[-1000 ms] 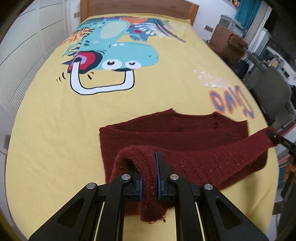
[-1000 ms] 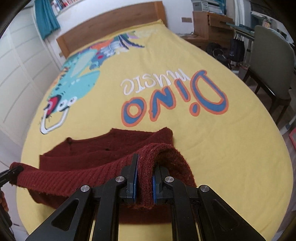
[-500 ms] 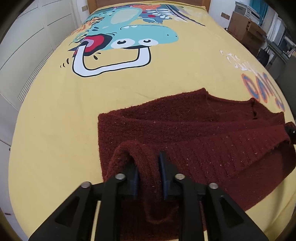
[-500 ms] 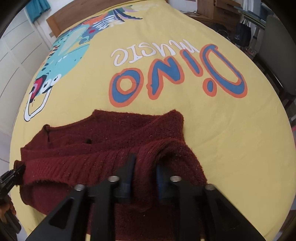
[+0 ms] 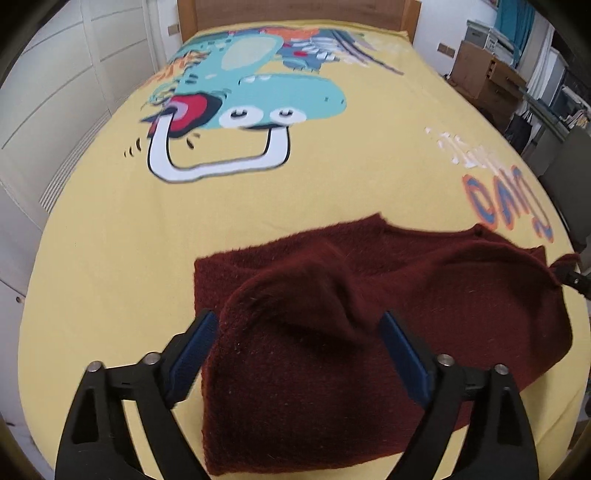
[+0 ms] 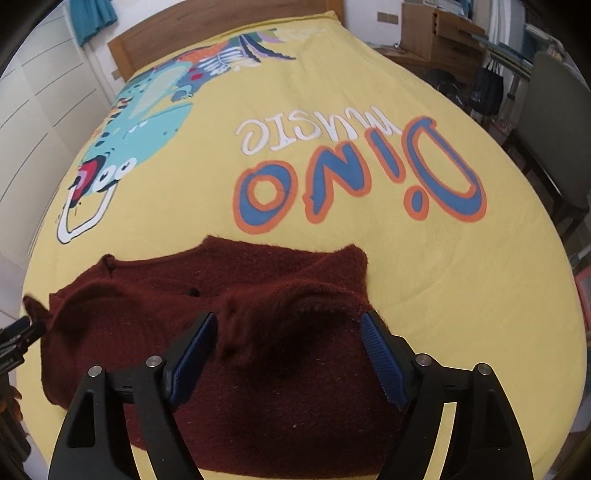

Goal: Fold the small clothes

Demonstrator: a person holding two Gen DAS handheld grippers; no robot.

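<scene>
A dark red knitted sweater (image 5: 424, 295) lies folded over on the yellow bedspread (image 5: 110, 258), near the front edge. My left gripper (image 5: 295, 328) is opening over its left end. A raised hump of knit sits between the jaws, and the blue pads (image 5: 195, 347) stand clear of it. My right gripper (image 6: 288, 328) is opening over the sweater (image 6: 147, 295) at its right end, with a loose hump between the jaws and the pads (image 6: 380, 354) off the cloth. The left gripper's tip (image 6: 18, 332) shows at the left edge of the right wrist view.
The bedspread carries a teal dinosaur print (image 5: 251, 99) and "Dino music" lettering (image 6: 351, 173). A wooden headboard (image 5: 295, 11) stands at the far end. White cupboards (image 5: 55, 92) line the left side. A chair (image 6: 554, 129), bags and shelves stand to the right.
Both grippers went from shut on the sweater's folded-over edge to wide open, letting it go. The lifted edge dropped onto the rest of the sweater, and both grippers sank closer to the bed.
</scene>
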